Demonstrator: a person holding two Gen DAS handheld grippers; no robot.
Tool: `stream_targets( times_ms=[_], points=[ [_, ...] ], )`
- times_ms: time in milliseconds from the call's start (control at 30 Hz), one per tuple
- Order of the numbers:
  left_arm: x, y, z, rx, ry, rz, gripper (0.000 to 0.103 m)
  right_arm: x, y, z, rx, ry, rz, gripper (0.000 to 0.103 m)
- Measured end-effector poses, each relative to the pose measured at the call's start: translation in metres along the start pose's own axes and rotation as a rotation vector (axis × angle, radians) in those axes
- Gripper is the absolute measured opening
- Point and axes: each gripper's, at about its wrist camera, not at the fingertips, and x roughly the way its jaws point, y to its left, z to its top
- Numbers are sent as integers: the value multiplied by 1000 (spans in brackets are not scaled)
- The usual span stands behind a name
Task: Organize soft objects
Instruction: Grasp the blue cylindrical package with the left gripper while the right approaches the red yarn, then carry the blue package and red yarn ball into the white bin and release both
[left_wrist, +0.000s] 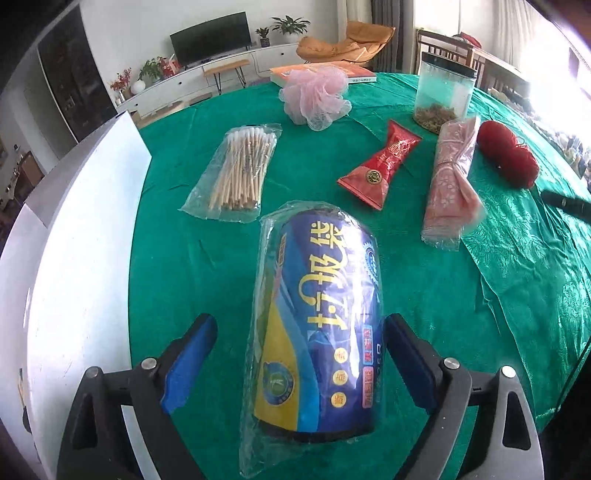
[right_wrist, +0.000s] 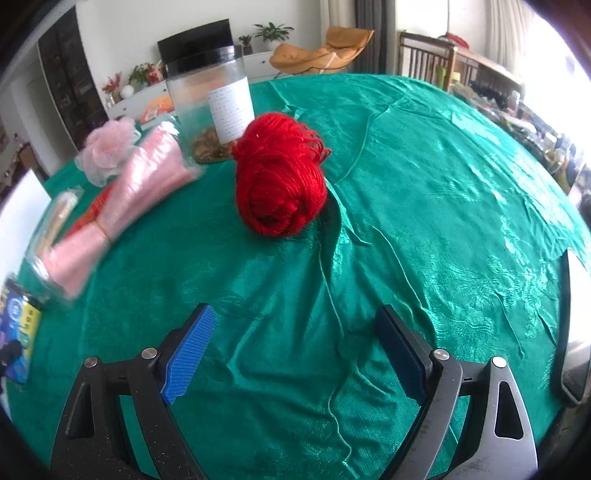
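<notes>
A blue and yellow roll of bags in clear wrap (left_wrist: 321, 280) lies on the green tablecloth (left_wrist: 461, 314), between the fingers of my left gripper (left_wrist: 300, 320). The gripper is open: bare cloth shows between its left pad (left_wrist: 192, 354) and the roll, while the right pad sits at the edge of the wrap. Beyond the roll lie a pink wrapped towel (left_wrist: 452, 177), a red yarn ball (left_wrist: 508, 153) and a pink mesh pouf (left_wrist: 314, 96). My right gripper (right_wrist: 295, 310) stands open over bare cloth, with the red yarn ball (right_wrist: 280, 177) a short way ahead of it.
A bag of cotton swabs (left_wrist: 236, 170), a red packet (left_wrist: 380, 164), a black-lidded clear jar (left_wrist: 443, 92) and a book (left_wrist: 321, 72) also lie on the table. A white box (left_wrist: 74, 240) stands along the left edge. A black object (left_wrist: 565, 203) lies at the right.
</notes>
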Motion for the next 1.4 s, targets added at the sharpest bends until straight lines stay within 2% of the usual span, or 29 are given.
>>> stream_targets(
  times_ms=[100, 200, 300, 333, 367, 400, 433, 500, 600, 667, 733, 800, 867, 933, 967, 1067, 1133, 1200, 1300, 1400],
  points=[
    [15, -7, 4, 30, 34, 9, 91, -6, 8, 38, -41, -40, -42, 90],
    [18, -9, 4, 37, 38, 40, 91, 22, 28, 72, -132, 51, -49, 90],
    [19, -3, 4, 11, 46, 34, 89, 52, 42, 85, -241, 128, -89, 84],
    [19, 0, 4, 2, 49, 16, 85, 61, 42, 87, -255, 161, -111, 45],
    [19, 2, 4, -8, 51, -12, 72, 66, 37, 91, -245, 168, -112, 40],
    [19, 4, 2, -23, 53, -51, 59, 67, 31, 97, -222, 160, -105, 39],
    [20, 6, 3, -41, 53, -77, 54, 68, 25, 102, -207, 163, -115, 39],
    [20, 6, 6, -52, 49, -54, 52, 68, 17, 114, -180, 153, -128, 38],
    [18, 10, 11, -94, 33, -86, 52, 58, 8, 133, -149, 69, -168, 38],
    [20, 11, 14, -107, 36, -86, 52, 61, 3, 143, -126, 45, -180, 38],
    [23, 12, 15, -107, 47, -82, 52, 78, -4, 149, -113, 93, -174, 39],
    [28, 12, 13, -106, 56, -79, 52, 98, -10, 150, -95, 175, -157, 45],
    [27, 12, 14, -97, 47, -73, 52, 105, -13, 151, -88, 193, -128, 46],
    [25, 16, 18, -126, 46, -110, 52, 107, -15, 158, -81, 196, -132, 41],
    [20, 20, 21, -156, 34, -139, 52, 101, -15, 163, -72, 173, -144, 40],
    [-10, 36, 32, -223, -44, -185, 52, 58, -7, 188, -46, 12, -105, 40],
    [-36, 54, 38, -274, -98, -228, 52, 23, 17, 204, -90, -82, -85, 40],
    [-63, 75, 38, -309, -153, -240, 52, -12, 56, 209, -155, -127, -19, 40],
    [-98, 111, 23, -333, -201, -162, 52, -51, 139, 185, -261, -130, 149, 40],
    [-119, 155, -8, -374, -190, -49, 52, -68, 240, 130, -389, -64, 367, 40]
  ],
)
